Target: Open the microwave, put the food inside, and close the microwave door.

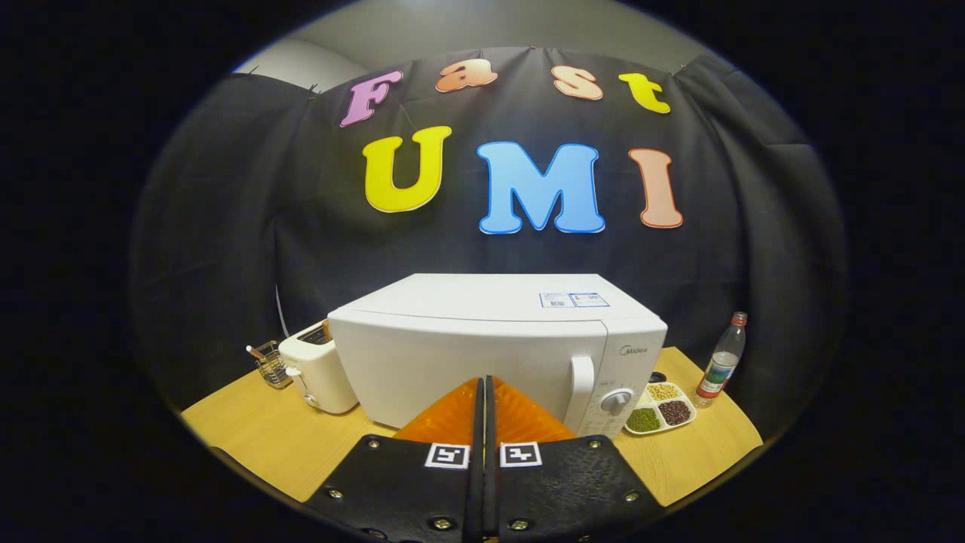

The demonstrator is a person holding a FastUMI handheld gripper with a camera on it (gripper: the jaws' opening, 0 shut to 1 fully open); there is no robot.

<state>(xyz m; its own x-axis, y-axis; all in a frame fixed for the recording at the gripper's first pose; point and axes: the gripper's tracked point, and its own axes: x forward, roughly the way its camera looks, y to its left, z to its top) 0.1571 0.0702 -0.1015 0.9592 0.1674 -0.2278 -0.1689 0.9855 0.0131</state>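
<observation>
- Your hand-held gripper (483,392) has its fingers pressed together with nothing between them, raised above the wooden surface (264,434).
- The microwave (497,354) stands just ahead of the fingers, its door closed; the fingertips point at the lower part of the door.
- Its handle (581,392) and dial (617,400) sit a little right of your fingertips.
- A divided dish of beans (660,407) lies just right of the microwave, with a bottle (722,362) beyond it.
- A toaster (320,366) stands against the microwave's left side, a small wire holder (271,368) beside that.
</observation>
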